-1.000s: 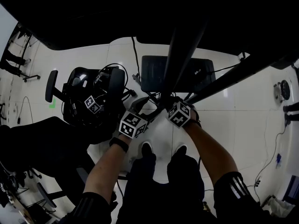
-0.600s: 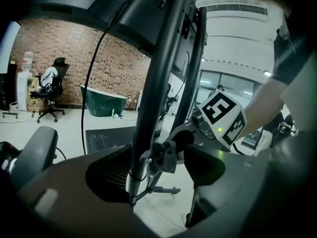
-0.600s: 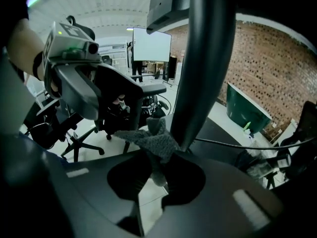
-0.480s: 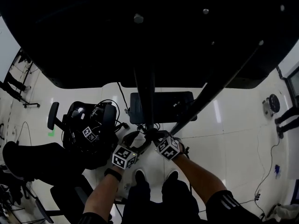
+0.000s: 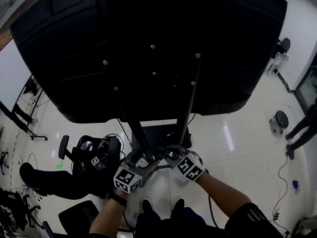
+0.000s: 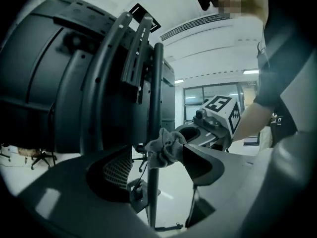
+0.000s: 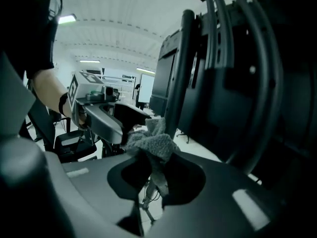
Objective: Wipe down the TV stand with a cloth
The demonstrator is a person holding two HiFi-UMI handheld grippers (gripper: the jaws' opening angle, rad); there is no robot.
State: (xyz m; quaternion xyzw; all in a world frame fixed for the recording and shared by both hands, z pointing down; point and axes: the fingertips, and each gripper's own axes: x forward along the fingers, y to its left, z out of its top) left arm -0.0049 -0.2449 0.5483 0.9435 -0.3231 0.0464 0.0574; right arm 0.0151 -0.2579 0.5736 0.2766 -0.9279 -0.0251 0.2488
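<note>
The TV stand's two dark poles (image 5: 136, 128) (image 5: 184, 118) run down from the black back of the TV (image 5: 148, 48). A grey cloth (image 7: 148, 145) is bunched in my right gripper (image 7: 153, 175), which is shut on it. The cloth (image 6: 163, 150) presses against one pole (image 6: 156, 93) (image 7: 177, 68). My left gripper (image 6: 158, 177) is open, its jaws standing apart with that pole between them, just below the cloth. In the head view both grippers (image 5: 143, 157) (image 5: 171, 155) meet low on the poles, and the cloth is too small to make out.
The stand's black base plate (image 5: 163, 133) lies on the white tiled floor. A black office chair (image 5: 91, 155) with cables stands left, and a person's legs (image 5: 49, 180) stretch beside it. A stool (image 5: 278, 120) and another person (image 5: 302, 128) are at the right edge.
The head view has tilted upward, so the TV's back now fills the top. Both grippers stay together at the poles, now seen higher on the stand relative to the base.
</note>
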